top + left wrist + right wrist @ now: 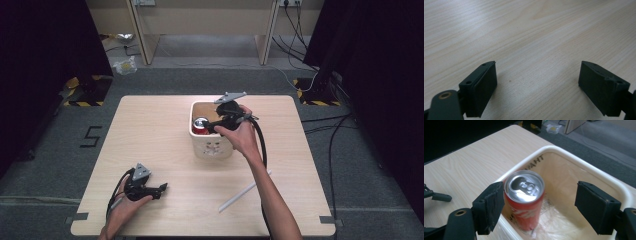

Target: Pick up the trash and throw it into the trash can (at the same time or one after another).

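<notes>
A red drink can with a silver top stands upright inside a cream plastic bin near the middle of the table. My right gripper reaches over the bin's rim from the right. In the right gripper view the can sits between the spread jaws, close against the left pad and well clear of the right one, with the bin's rim curving behind it. That gripper is open. My left gripper rests low near the table's front left. Its jaws stand open over bare wood with nothing between them.
A white stick lies slantwise on the light wooden table at the front right, beside my right forearm. Black tape marks the front corners. Dark curtains flank the table, and cables run over the floor at the right.
</notes>
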Tool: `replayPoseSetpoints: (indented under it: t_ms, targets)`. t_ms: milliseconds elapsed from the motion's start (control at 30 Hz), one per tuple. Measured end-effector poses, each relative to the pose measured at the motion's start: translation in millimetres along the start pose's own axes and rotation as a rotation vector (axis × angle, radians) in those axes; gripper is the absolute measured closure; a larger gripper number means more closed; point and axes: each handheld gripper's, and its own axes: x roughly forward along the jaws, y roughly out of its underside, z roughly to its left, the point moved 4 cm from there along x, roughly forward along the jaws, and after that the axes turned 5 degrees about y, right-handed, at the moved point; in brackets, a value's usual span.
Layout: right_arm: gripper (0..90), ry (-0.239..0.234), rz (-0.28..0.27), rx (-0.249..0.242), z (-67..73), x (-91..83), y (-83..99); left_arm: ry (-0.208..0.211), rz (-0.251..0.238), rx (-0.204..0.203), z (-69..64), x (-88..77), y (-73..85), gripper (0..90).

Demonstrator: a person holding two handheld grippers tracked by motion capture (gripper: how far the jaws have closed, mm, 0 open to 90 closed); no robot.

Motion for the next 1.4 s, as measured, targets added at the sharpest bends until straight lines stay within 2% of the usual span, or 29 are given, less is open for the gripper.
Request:
replayPoseSetpoints:
  t_ms: [100,233,267,300,333,400,433,467,500,567,633,700,733,767,867,967,1200,1300,1400]
  targets:
    - [23.2,0.017,-0.016,-0.001,-4.5,-9.5,2.7,0.0,0.0,0.0,0.0,0.0,0.0,14.5]
    - [23.2,0.055,-0.051,0.014,-13.7,-32.4,13.1,0.0,0.0,0.0,0.0,0.0,0.0,14.6]
    - [23.2,0.055,-0.051,0.014,-13.7,-32.4,13.1,0.0,0.0,0.0,0.0,0.0,0.0,14.6]
    - [23.2,0.071,-0.062,0.022,-17.8,-41.6,19.6,0.0,-0.001,0.0,0.0,0.0,0.0,14.5]
    - [23.2,0.071,-0.062,0.022,-17.8,-41.6,19.6,0.0,-0.001,0.0,0.0,0.0,0.0,14.5]
    - [23.3,0.088,-0.072,0.034,-21.4,-53.4,33.8,0.001,-0.002,0.0,0.0,0.2,0.0,14.5]
    - [23.3,0.088,-0.072,0.034,-21.4,-53.4,33.8,0.001,-0.002,0.0,0.0,0.2,0.0,14.5]
    - [23.3,0.094,-0.07,0.037,-22.6,-59.2,43.9,0.0,-0.001,0.001,0.0,0.1,0.0,14.5]
    - [23.3,0.094,-0.07,0.037,-22.6,-59.2,43.9,0.0,-0.001,0.001,0.0,0.1,0.0,14.5]
    - [23.3,0.109,-0.064,0.049,-24.0,-66.2,57.6,0.0,0.0,0.002,0.0,0.1,0.0,14.4]
    - [23.3,0.114,-0.06,0.052,-24.4,-68.0,62.5,0.0,0.0,0.002,0.0,0.1,0.0,14.4]
    - [23.3,0.145,-0.042,0.058,-26.4,-71.5,77.5,0.0,0.0,0.002,0.0,0.1,0.0,14.4]
    - [23.3,0.145,-0.042,0.058,-26.4,-71.5,77.5,0.0,0.0,0.002,0.0,0.1,0.0,14.5]
    - [23.2,0.154,-0.032,0.06,-26.7,-72.6,86.8,0.0,0.0,0.002,0.0,0.1,0.0,14.4]
    - [23.0,0.166,-0.028,0.075,-26.4,-75.1,98.9,0.0,0.0,0.002,0.0,0.1,0.0,14.5]
    - [22.3,0.199,-0.016,0.068,-25.8,-78.0,110.4,0.0,0.003,0.004,0.2,-0.1,0.1,14.5]
    - [22.1,0.203,0.019,0.089,-20.3,-80.6,139.2,0.0,0.001,0.001,0.0,0.0,0.0,14.5]
    - [22.1,0.251,0.052,0.06,-16.0,-78.8,151.2,0.0,0.0,0.002,0.1,0.1,0.0,14.5]
    - [22.5,0.252,0.066,0.063,-11.5,-76.7,161.4,0.0,0.0,0.002,0.0,0.1,0.0,14.4]
